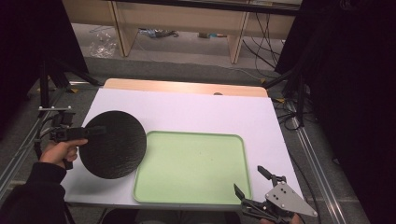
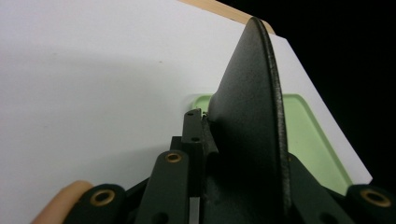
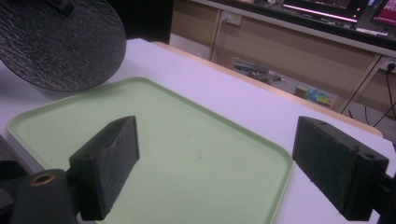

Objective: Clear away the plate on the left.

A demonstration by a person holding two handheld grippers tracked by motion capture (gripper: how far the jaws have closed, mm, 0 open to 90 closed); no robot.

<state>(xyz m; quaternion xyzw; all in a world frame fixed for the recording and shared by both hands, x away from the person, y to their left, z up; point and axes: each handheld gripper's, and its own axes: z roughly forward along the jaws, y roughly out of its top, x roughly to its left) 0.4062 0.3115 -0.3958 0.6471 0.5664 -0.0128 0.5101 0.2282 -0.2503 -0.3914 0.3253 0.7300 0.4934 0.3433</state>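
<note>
Black plate (image 1: 112, 144): round, matte, with a fine bark-like grain across its face, clearest in the right gripper view (image 3: 56, 42). It is held over the left part of the white table cover (image 1: 196, 112), its right edge overlapping the left rim of the green tray (image 1: 191, 168). From the left gripper view the plate (image 2: 252, 121) is seen edge-on: shallow dished profile, thin raised rim, slightly rough along the lip.

Left gripper (image 1: 95, 132): person's left hand (image 1: 58, 151) holds it at the table's left edge. Jaws are clamped on the plate's left rim, narrow gap between them taken up by the rim. Black pads, bolted with brass-coloured fasteners.

Right gripper (image 1: 252, 182): low at the near right corner, beside the tray's near right edge. Jaws stand wide apart with nothing between them. In the right gripper view its pads are rectangular blocks faced in coarse dark rubber.

Tray: pale green, smooth plastic, rectangular with rounded corners and a low raised lip; a few small specks on its floor. Bare.

Table cover: smooth, white, sheet-like; light wood of the table (image 1: 187, 86) shows along the far edge.
</note>
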